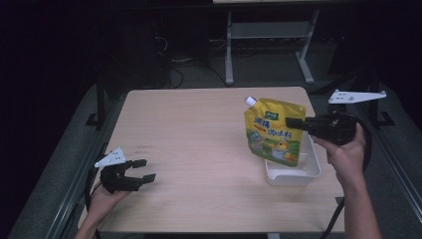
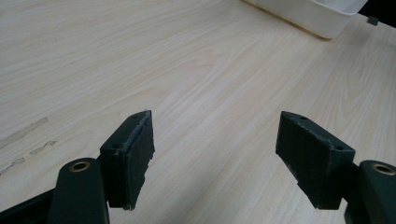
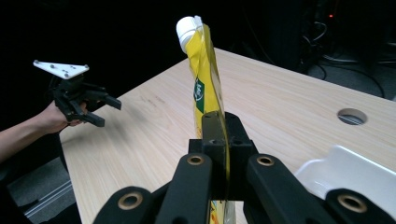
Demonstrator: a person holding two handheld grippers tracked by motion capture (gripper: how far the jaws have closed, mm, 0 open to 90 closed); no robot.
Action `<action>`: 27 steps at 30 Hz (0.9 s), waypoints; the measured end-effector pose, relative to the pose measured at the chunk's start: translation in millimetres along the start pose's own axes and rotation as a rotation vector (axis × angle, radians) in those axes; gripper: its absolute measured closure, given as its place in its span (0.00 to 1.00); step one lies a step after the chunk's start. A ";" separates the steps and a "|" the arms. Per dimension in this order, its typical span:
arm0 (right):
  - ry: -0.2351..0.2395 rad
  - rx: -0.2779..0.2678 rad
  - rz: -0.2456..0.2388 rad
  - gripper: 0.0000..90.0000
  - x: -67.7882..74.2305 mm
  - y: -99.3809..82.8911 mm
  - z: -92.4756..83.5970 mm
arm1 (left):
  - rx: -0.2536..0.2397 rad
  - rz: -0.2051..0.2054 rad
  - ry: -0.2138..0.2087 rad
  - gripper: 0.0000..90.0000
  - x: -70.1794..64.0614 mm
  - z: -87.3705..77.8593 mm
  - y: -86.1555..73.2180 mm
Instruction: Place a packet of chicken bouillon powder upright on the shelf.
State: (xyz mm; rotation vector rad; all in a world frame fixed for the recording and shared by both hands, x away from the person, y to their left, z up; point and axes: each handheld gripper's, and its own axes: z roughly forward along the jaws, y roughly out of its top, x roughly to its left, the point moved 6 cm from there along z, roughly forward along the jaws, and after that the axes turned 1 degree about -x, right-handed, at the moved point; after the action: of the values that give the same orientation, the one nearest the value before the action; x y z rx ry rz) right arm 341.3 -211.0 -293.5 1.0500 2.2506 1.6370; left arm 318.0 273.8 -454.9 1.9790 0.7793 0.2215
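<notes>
Pouch (image 3: 205, 88) is what I am working with, so I am reading the right gripper view from the jaws outward. Nearest to me, the right gripper (image 3: 219, 140) is pinching the pouch flat between pressed-together jaws, biting one side edge a little above mid-height. From there the pouch is running up and away, its long axis close to upright and its white cap (image 3: 187, 27) at the top. I am seeing it edge-on here, so its printed face is turned sideways to the gripper.

In the high view the pouch (image 1: 272, 130) is hanging just left of the right gripper (image 1: 294, 122), with its lower end down inside the white tray (image 1: 293, 175) at the right side of the table (image 1: 199, 149); whether the bottom is resting on the tray floor I cannot tell. The cap (image 1: 251, 101) is leaning toward the far left.

Farther off, the left gripper (image 1: 145, 170) is sitting near the front left corner, well apart from the pouch, jaws spread and nothing between them. In its own view the pads (image 2: 135, 158) are standing wide over bare wood, with the tray's corner (image 2: 322, 16) far ahead.

I judge that the right hand is the nearer one by far, and that any coming move is turning on keeping the pouch upright over the tray.
</notes>
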 end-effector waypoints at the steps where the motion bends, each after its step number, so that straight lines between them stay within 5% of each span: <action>1: -0.006 -0.001 0.000 1.00 -1.4 -0.3 -2.5 | 0.000 0.000 0.000 0.30 0.0 0.0 0.0; 15: -0.084 -0.002 0.039 1.00 -24.0 -12.9 -31.8 | 0.000 -0.002 -0.001 0.30 -0.3 1.0 -0.5; 27: -0.110 0.001 0.064 1.00 -36.5 -26.5 -39.1 | -0.008 -0.010 0.002 0.30 1.4 -0.1 -0.2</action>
State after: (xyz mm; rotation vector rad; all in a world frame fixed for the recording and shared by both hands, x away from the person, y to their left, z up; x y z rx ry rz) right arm 336.6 -267.8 -311.5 1.1933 2.1690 1.5613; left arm 318.9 274.8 -455.2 1.9672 0.7886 0.2202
